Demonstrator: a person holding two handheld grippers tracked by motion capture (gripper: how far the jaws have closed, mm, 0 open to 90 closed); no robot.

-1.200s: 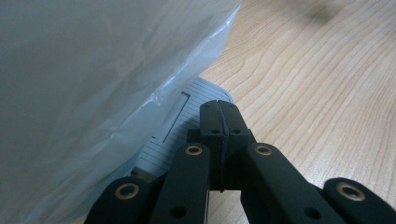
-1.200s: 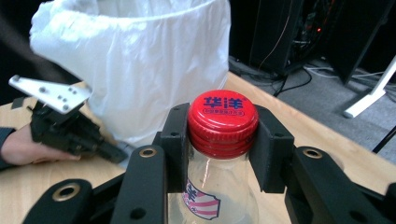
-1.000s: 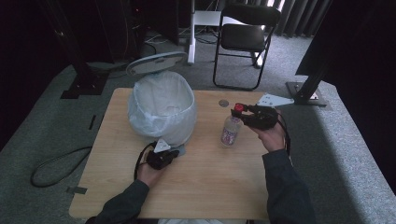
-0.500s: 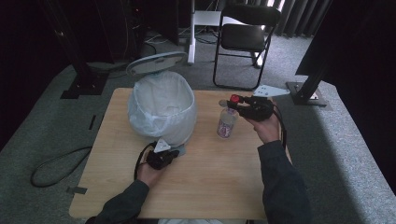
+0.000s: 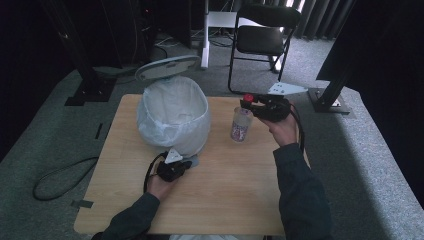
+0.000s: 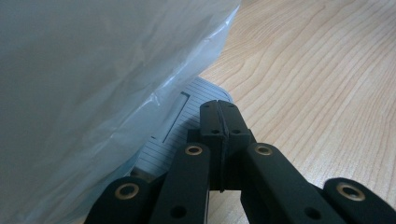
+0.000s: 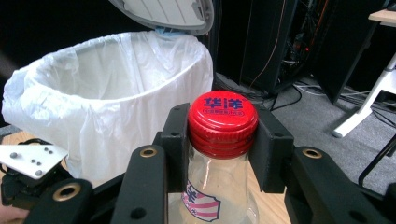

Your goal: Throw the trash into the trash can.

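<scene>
The right gripper had its jaws clamped on the red cap of a clear plastic bottle, so the bottle hung upright from its neck above the far right part of the table, just beside the bin. Gripping at the cap left the body free and the bottle vertical — a sensible hold, I judged, for carrying it over the rim and letting it drop straight in. In the right gripper view the bin's open mouth lay directly ahead, beyond the cap.

The left gripper had its jaws fully closed with nothing between them. In the left gripper view the closed tips sat on the grey ribbed foot pedal at the base of the bin, right against the liner. That pressure was most likely what kept the lid tipped up at the far side, so the opening stayed free for the bottle.

The bin itself stood toward the far left corner of the table, its white plastic liner folded over the rim and draped down the sides.

The table was a light wood-grain top with rounded corners, bare apart from the bin and bottle. It stood on grey carpet in a dim room — a black folding chair beyond the far edge, dark stands and curtains around, a black cable looped on the floor at the left.
</scene>
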